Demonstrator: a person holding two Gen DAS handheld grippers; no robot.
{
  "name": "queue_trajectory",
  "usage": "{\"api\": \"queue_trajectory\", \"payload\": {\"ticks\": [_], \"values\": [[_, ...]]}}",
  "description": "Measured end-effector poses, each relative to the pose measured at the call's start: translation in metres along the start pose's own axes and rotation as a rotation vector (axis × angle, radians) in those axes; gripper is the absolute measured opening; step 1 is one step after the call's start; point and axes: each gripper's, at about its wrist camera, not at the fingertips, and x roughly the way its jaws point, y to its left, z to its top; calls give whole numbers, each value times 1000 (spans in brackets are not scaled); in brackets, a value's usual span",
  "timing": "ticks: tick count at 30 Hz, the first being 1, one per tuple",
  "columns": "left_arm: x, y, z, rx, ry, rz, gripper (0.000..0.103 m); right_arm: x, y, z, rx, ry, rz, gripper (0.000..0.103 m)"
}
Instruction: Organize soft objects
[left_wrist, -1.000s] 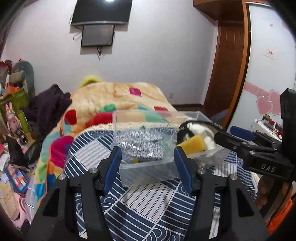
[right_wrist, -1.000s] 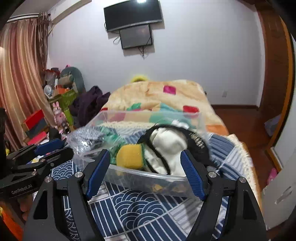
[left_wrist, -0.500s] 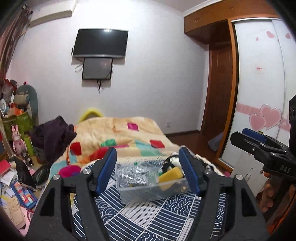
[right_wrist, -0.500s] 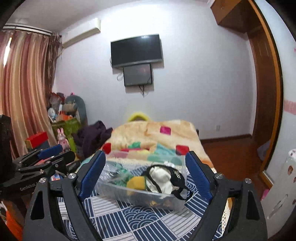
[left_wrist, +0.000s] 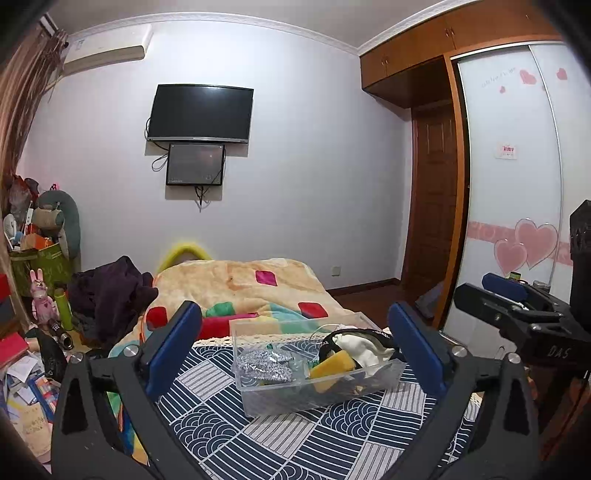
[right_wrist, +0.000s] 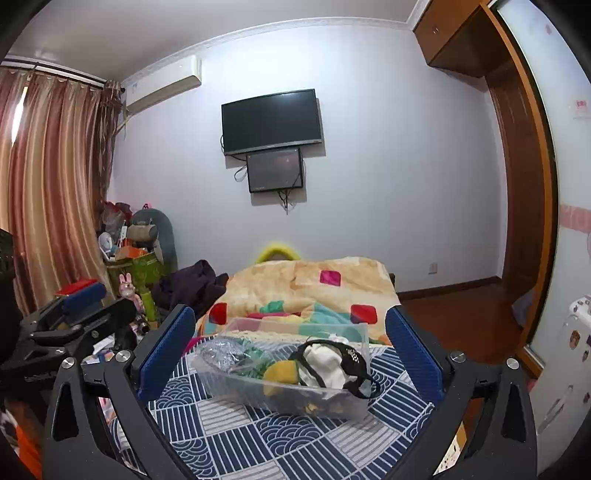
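Left tongs (left_wrist: 295, 347) spread wide, holding nothing; right tongs (right_wrist: 291, 349) likewise spread and bare. Ahead, well apart: clear bin (left_wrist: 295, 397) on bed (left_wrist: 332, 435), holding sponge (left_wrist: 332, 367), white cloth (left_wrist: 364, 350), silver scrubbers (left_wrist: 264, 363).

even indoor light, fisheye-warped edges

Both wrist views facing along the bed (left_wrist: 295, 435) toward the television (left_wrist: 201, 112) wall, well back from the clear bin (left_wrist: 314, 398), left view from its left, right from its right, sharing bin, bed, wall.
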Motion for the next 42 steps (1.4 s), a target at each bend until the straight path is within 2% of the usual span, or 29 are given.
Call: {"api": "queue_trajectory", "payload": {"ticks": [13, 42], "values": [[3, -2, -4, 10, 10, 12, 102, -3, 0, -5, 3, 13, 6, 103], [3, 1, -7, -13, 25, -23, 102, -7, -1, -4, 11, 6, 3, 103]]}}
